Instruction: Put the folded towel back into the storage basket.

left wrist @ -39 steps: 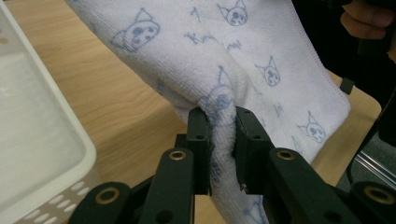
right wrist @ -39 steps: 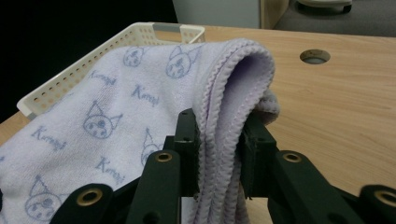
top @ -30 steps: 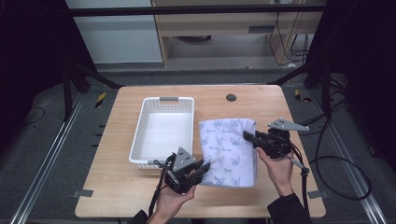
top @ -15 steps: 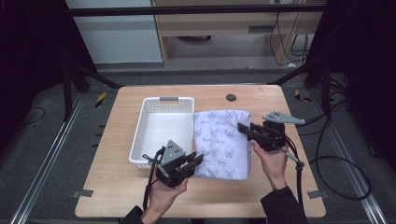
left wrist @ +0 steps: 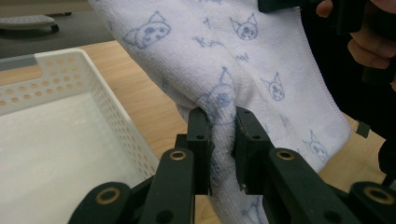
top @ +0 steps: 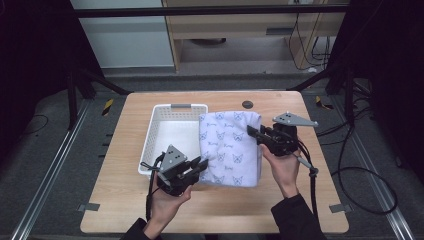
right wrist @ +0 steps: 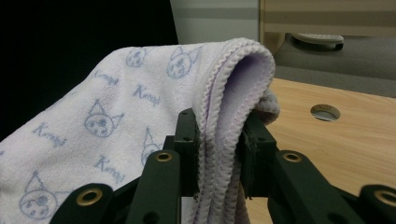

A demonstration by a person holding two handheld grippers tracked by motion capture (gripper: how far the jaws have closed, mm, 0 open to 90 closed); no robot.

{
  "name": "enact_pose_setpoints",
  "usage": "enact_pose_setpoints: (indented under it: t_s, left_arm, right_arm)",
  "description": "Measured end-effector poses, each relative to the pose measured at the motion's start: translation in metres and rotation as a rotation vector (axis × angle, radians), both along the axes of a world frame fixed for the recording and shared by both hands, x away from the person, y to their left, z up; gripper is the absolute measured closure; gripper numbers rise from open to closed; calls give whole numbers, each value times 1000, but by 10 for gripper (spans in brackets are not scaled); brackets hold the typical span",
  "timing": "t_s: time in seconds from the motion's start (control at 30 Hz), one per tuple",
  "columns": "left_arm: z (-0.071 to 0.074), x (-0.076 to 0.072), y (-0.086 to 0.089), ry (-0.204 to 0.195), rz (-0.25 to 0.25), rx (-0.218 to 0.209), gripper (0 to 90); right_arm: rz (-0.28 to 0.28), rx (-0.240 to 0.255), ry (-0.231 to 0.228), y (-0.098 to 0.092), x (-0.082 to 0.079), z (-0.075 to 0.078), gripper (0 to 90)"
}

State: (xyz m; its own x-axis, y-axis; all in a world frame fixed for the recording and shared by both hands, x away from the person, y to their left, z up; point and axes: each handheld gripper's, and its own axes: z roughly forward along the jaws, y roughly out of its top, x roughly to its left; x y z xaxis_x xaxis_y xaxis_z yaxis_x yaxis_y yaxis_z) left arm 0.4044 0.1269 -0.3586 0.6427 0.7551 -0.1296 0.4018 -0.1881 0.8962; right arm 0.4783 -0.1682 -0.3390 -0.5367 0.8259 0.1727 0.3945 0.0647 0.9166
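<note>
Your left gripper [top: 200, 165] and right gripper [top: 255, 134] each pinch the one towel [top: 231, 147]; one white basket [top: 172, 135] sits just beside it, touching, on the table [top: 125, 200]

White basket [top: 165, 131] on wooden table [top: 125, 200]

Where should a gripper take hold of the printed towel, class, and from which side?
Grip the folded towel at its hemmed edges, coming in level from the sides, as the left gripper and right gripper do: the layers bunch thin enough there to fit between the jaws.
</note>
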Motion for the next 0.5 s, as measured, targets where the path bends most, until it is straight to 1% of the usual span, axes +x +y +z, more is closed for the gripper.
enact_pose_setpoints:
  t_s: [0.2,0.27,0.33,0.4,0.5]
  left_arm:
    - [4,1,11,-9,19,-7,773]
    - [4,1,13,-12,22,-6,773]
    - [6,1,17,-22,34,4,773]
    - [7,3,24,-23,51,-7,773]
    - [8,5,31,-19,63,-15,773]
  right_arm:
    - [8,-9,-10,13,5,8,719]
    - [9,-9,-10,16,6,9,719]
    - [14,-10,-15,21,8,11,718]
    - [18,-6,-18,29,11,12,718]
    - [19,-15,-24,36,13,13,718]
